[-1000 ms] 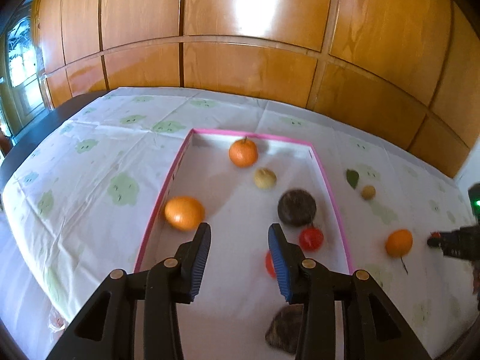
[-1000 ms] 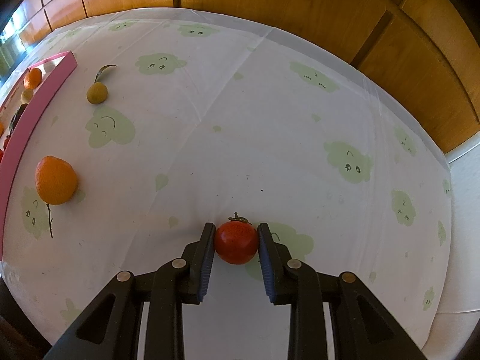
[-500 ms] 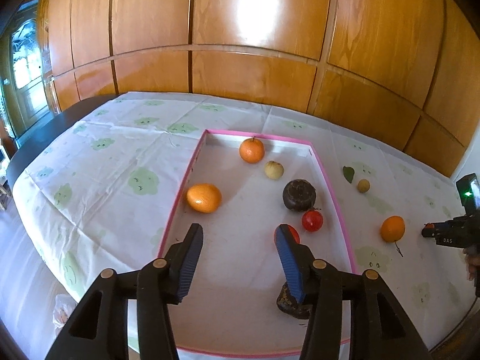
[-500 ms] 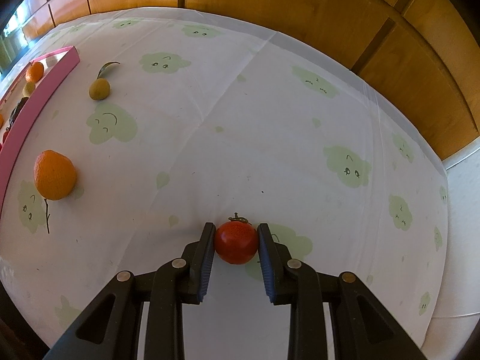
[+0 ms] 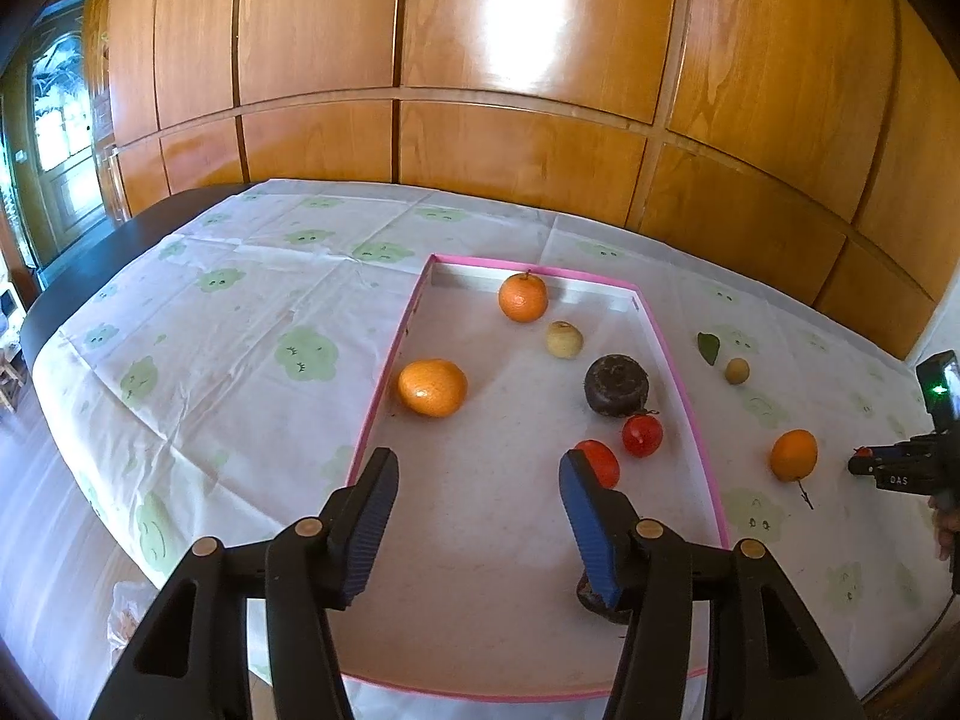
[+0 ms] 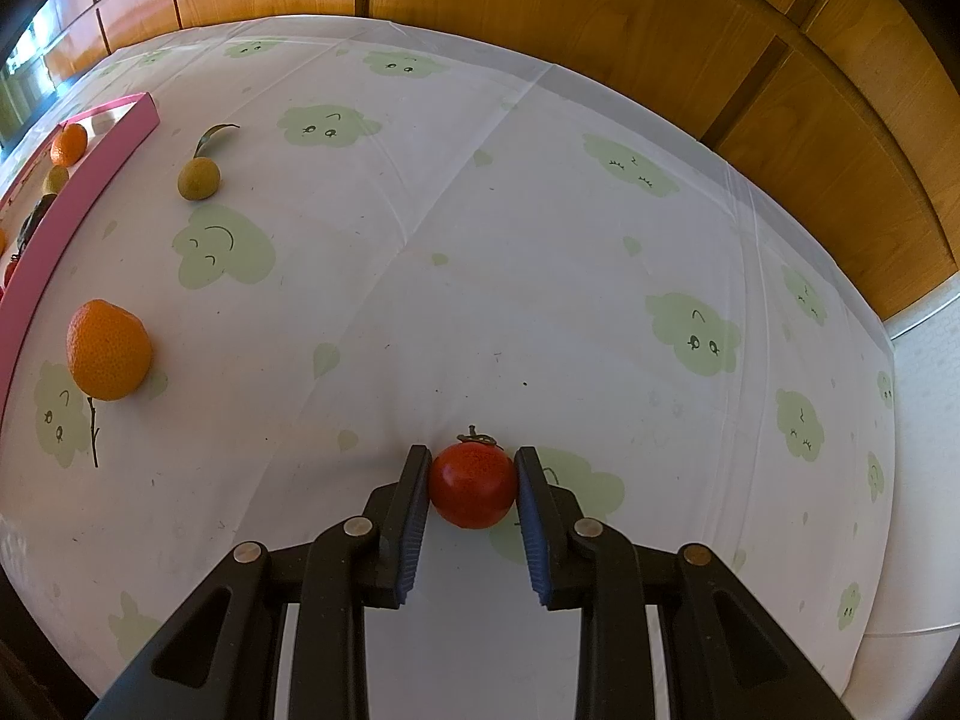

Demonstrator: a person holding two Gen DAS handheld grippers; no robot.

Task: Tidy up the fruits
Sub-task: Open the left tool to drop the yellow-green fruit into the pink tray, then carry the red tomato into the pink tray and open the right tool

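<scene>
My left gripper (image 5: 478, 469) hangs above the pink-rimmed tray (image 5: 690, 396), its jaws opening with nothing between them. In the tray lie two oranges (image 5: 432, 387) (image 5: 523, 297), a pale round fruit (image 5: 564, 339), a dark round fruit (image 5: 617, 385) and two red tomatoes (image 5: 642, 435) (image 5: 600, 461); another dark fruit (image 5: 591, 597) shows partly behind the right finger. My right gripper (image 6: 472, 462) is shut on a red tomato (image 6: 474, 485) that rests on the tablecloth. It also appears at the far right (image 5: 864, 462) in the left wrist view.
Outside the tray lie an orange (image 6: 108, 349) (image 5: 793, 455) with a thin stem and a small yellowish fruit (image 6: 198, 177) (image 5: 737, 371) beside a leaf (image 5: 709, 348). A wooden panelled wall (image 5: 516, 78) backs the table. The tablecloth's edge (image 6: 888, 480) falls off at the right.
My left gripper pulled back from the tray and its jaws spread wider; the near orange stopped rolling. The right gripper and its tomato stayed put.
</scene>
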